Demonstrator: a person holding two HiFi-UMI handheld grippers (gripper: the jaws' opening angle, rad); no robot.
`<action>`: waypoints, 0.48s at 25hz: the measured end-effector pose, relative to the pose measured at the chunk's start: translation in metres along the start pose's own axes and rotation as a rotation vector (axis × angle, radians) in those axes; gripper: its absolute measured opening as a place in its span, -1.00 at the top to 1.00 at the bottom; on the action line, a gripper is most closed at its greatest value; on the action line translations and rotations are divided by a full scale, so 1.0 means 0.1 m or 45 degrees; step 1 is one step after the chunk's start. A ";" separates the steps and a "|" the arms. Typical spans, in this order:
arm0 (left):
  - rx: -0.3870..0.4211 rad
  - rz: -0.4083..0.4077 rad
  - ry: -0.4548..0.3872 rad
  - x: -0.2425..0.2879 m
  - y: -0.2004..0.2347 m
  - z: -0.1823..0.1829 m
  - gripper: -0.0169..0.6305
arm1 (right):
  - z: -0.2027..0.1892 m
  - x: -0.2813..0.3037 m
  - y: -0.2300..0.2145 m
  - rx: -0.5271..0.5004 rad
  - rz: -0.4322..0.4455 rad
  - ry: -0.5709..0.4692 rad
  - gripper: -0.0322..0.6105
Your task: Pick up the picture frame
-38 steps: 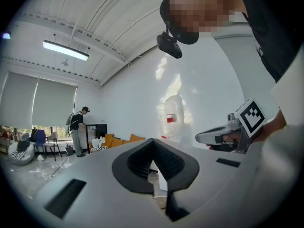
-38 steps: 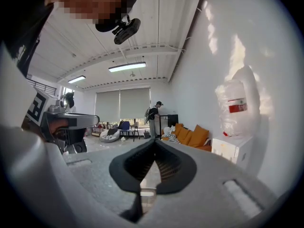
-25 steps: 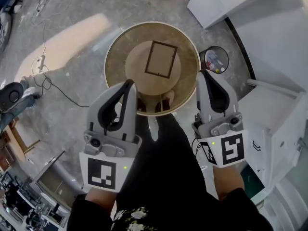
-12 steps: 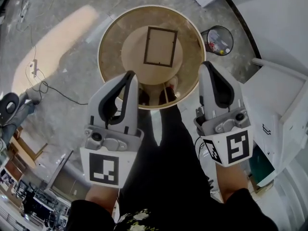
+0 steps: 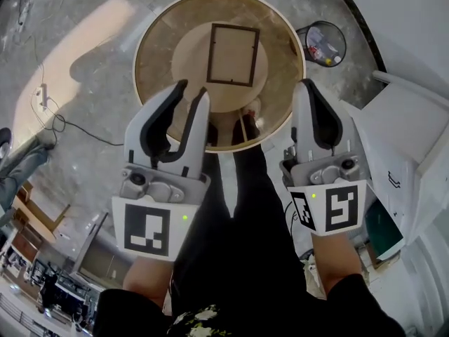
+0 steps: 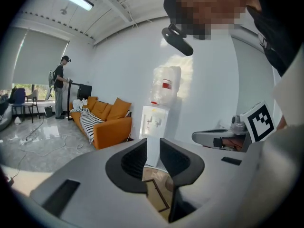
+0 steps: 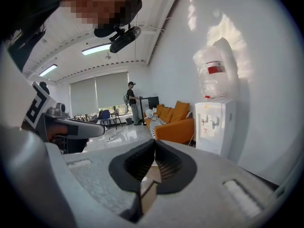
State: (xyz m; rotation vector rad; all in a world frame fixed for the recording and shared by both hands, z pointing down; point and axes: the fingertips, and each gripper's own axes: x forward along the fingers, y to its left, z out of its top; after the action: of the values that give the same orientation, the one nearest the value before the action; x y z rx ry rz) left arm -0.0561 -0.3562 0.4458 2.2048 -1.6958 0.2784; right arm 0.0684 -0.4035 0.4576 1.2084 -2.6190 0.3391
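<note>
A dark-edged picture frame (image 5: 233, 55) lies flat in the middle of the round glass-topped table (image 5: 144, 44), ahead of both grippers. My left gripper (image 5: 194, 90) hovers over the table's near left rim. Its jaws have just been opening and stand open with nothing between them. Through their gap in the left gripper view (image 6: 153, 144) a corner of the picture frame (image 6: 159, 196) shows below. My right gripper (image 5: 306, 84) is shut and empty by the near right rim. Beneath its closed tips (image 7: 155, 142) the picture frame (image 7: 148, 191) shows again.
A round bin (image 5: 324, 43) with rubbish stands right of the table. White furniture (image 5: 414, 118) fills the right side. A cable (image 5: 63, 121) runs over the floor at the left. An orange sofa (image 6: 107, 122), a water dispenser (image 6: 159, 113) and a standing person (image 6: 59, 87) are farther off.
The left gripper's jaws, shut in the earlier frames, now stand apart. Both grippers have come closer to the table. The right gripper stays shut.
</note>
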 end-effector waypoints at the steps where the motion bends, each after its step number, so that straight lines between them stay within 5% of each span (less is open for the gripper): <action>1: -0.015 0.000 0.012 0.03 0.02 -0.06 0.65 | -0.06 0.03 0.01 0.004 -0.004 0.005 0.90; 2: -0.025 0.004 0.022 0.04 0.04 -0.13 0.65 | -0.12 0.06 0.02 0.017 0.002 0.016 0.89; 4: -0.037 0.013 0.039 0.08 0.06 -0.23 0.65 | -0.25 0.12 0.06 0.054 0.034 0.055 0.38; 12: -0.067 -0.005 0.111 0.26 0.13 -0.67 0.65 | -0.69 0.27 0.00 0.044 0.019 0.143 0.38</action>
State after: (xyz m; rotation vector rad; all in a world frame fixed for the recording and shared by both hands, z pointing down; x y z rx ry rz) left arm -0.0576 -0.3567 0.5193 2.1264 -1.6338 0.3208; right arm 0.0593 -0.4019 0.5316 1.1463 -2.5369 0.4436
